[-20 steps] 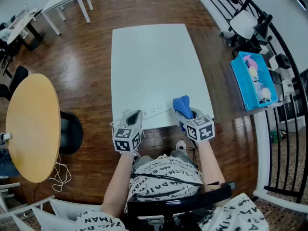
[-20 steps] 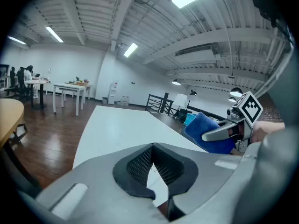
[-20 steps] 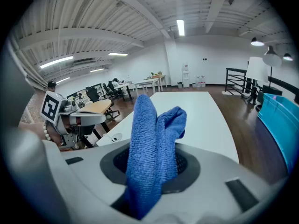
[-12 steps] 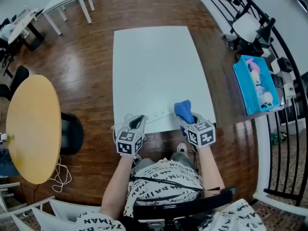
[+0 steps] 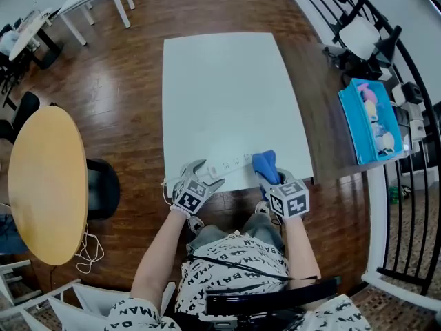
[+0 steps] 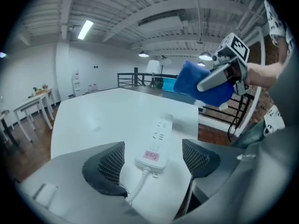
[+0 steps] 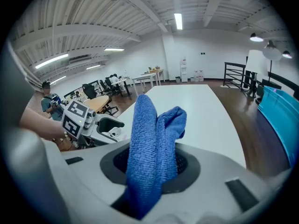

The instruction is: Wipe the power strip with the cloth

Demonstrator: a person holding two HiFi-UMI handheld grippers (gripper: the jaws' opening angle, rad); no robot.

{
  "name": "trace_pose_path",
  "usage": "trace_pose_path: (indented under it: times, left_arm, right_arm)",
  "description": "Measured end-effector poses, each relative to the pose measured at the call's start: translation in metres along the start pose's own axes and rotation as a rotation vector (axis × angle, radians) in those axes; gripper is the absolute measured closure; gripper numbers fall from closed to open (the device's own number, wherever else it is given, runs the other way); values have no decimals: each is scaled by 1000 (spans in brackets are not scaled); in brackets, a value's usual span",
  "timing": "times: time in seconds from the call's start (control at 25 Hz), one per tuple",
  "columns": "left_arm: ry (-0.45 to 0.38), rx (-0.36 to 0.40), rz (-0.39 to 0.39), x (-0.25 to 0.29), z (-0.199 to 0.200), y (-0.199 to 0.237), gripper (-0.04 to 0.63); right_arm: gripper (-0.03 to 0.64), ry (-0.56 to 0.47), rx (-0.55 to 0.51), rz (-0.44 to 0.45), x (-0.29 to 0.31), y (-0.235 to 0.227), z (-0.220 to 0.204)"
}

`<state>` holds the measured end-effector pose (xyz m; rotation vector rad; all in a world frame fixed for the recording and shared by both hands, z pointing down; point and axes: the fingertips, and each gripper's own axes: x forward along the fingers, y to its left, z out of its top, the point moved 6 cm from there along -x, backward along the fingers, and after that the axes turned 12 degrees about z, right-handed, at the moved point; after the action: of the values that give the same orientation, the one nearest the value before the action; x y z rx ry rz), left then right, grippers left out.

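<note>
A white power strip lies on the white table close to its front edge. My left gripper is open, and its two jaws stand on either side of the strip's cord end without touching it. In the left gripper view the power strip runs away between the left gripper's dark pads. My right gripper is shut on a blue cloth, held just above the strip's right end. In the right gripper view the blue cloth stands up out of the shut jaws.
A round wooden table and a black chair stand to the left. A blue tray with small items sits at the right beside a black railing. The person's lap is right below the table's front edge.
My left gripper has moved forward from the table's edge and turned right, so its jaws now straddle the strip's cord end. The right gripper with the cloth has barely shifted.
</note>
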<state>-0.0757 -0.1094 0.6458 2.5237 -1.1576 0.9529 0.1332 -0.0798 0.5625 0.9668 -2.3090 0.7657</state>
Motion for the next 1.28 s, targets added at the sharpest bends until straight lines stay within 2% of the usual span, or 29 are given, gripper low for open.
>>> trace_pose_path:
  times: [0.12,0.2,0.4,0.6,0.84,1.04,1.16,1.28]
  left_arm:
    - [43,112,-21,17,-9,-4,206]
    - [75,146,-36,27,-15,-6,209]
    - [101,162,-50,37,-20,-5,283]
    - [103,167,-79,38,-20,-8,299]
    - [67,162,-52,33,-16,-11,305]
    - [10,185,37,9,4,-9,304]
    - [-21,174,92,-13,13,-3,304]
    - [-60,204,149,-36,26,-1,304]
  right_arm:
    - [491,8,4,-9,-1,0,-2]
    - [491,14,11,-16,-3,-1,-5]
    - [491,24,25,-29,-8,-6,-10]
    - [491,30,27,-32,-8,-11,-11]
    - [491,53,-8,18,-1,-7,-6]
    - [491,96,-119,126,15,15,12]
    - [491,138,-228,203,26,40,25]
    - [491,187,-359,268,33,65,37]
